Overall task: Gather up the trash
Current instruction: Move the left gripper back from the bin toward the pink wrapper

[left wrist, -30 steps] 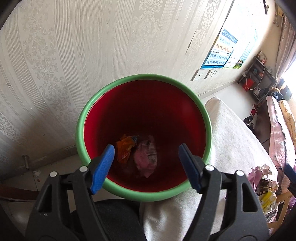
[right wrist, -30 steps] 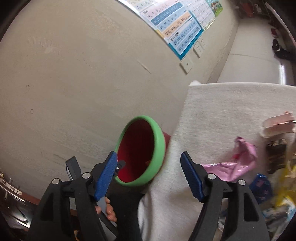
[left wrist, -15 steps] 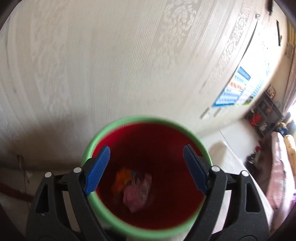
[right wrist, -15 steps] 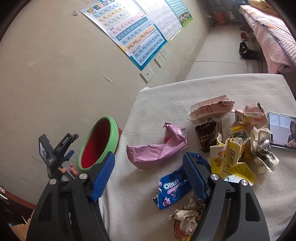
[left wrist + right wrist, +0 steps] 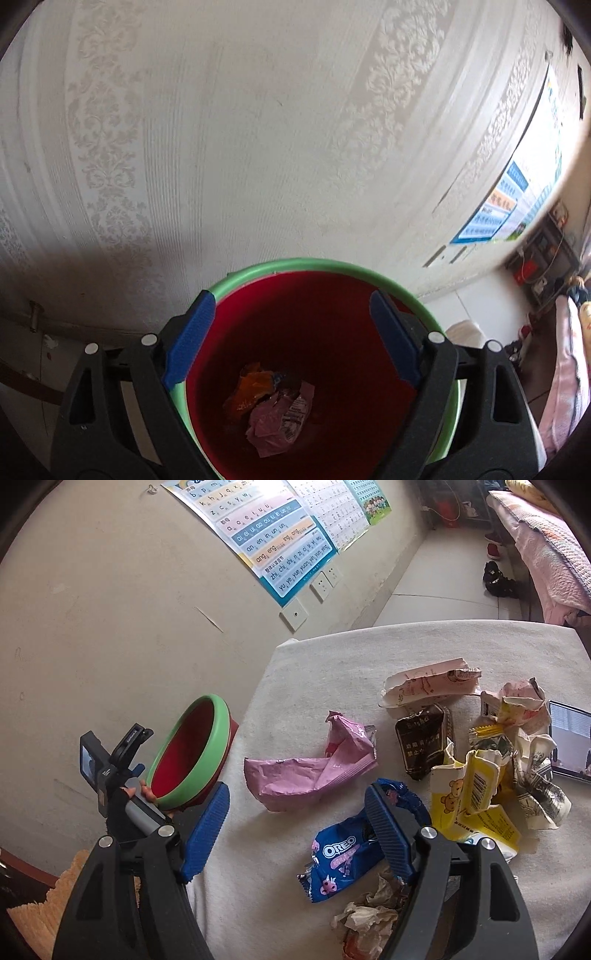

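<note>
A red bin with a green rim (image 5: 314, 264) fills the lower left wrist view, with an orange wrapper (image 5: 251, 387) and a pink wrapper (image 5: 280, 417) at its bottom. My left gripper (image 5: 291, 299) hangs over the bin mouth, its jaws opening with nothing between them. In the right wrist view the bin (image 5: 207, 746) stands at the table's left edge. My right gripper (image 5: 297, 792) is open above a crumpled pink wrapper (image 5: 306, 771). A blue Oreo wrapper (image 5: 340, 856) lies by its right finger.
A table under a white cloth (image 5: 369, 650) carries more trash: a pale carton (image 5: 428, 683), a black packet (image 5: 421, 746), a yellow carton (image 5: 469, 794) and crumpled tissue (image 5: 369, 915). A phone (image 5: 570, 738) lies at the right edge. A gloved hand (image 5: 122, 801) is beside the bin. The wall is close behind.
My left gripper's jaws have widened and the bin has slid lower in its view. My right gripper has swung from the bin to over the trash on the table.
</note>
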`<state>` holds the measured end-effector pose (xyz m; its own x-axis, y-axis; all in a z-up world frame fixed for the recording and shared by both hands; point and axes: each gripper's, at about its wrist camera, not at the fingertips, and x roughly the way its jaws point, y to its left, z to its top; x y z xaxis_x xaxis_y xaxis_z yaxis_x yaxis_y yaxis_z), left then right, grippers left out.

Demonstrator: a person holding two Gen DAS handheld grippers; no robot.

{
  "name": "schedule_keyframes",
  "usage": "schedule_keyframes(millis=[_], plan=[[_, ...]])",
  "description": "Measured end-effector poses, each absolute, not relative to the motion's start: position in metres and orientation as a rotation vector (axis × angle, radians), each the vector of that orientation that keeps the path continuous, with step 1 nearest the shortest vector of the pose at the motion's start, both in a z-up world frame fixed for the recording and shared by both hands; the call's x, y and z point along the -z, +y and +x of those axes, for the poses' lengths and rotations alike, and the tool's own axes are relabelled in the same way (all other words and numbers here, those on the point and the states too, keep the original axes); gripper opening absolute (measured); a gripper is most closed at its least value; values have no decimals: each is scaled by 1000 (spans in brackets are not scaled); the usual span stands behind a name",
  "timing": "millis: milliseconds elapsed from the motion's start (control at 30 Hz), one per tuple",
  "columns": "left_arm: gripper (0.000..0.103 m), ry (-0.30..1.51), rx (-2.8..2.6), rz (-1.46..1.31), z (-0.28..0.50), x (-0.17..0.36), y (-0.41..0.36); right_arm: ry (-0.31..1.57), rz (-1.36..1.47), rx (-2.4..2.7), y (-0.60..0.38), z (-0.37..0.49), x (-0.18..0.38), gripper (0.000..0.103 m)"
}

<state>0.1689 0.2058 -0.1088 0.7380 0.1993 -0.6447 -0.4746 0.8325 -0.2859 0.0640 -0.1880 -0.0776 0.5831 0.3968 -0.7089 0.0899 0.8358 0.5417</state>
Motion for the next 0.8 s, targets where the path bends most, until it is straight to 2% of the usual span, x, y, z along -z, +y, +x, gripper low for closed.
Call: schedule_keyframes(millis=[133,300,500,667,800], plan=[[89,576,-388,-444,163,99,202,949,573,-186,-189,64,79,74],[89,673,-407,-312,178,104,194,949,561,-182,-186,63,79,74],[89,708,-487,-145,186,102,192,948,555,-180,-189,62,78,74],[90,773,-495,-225,186,111,208,960,533,-164,-192,62,75,74],[90,728,-477,-249,171,98,206,930,550,-134,-207,60,67,74]])
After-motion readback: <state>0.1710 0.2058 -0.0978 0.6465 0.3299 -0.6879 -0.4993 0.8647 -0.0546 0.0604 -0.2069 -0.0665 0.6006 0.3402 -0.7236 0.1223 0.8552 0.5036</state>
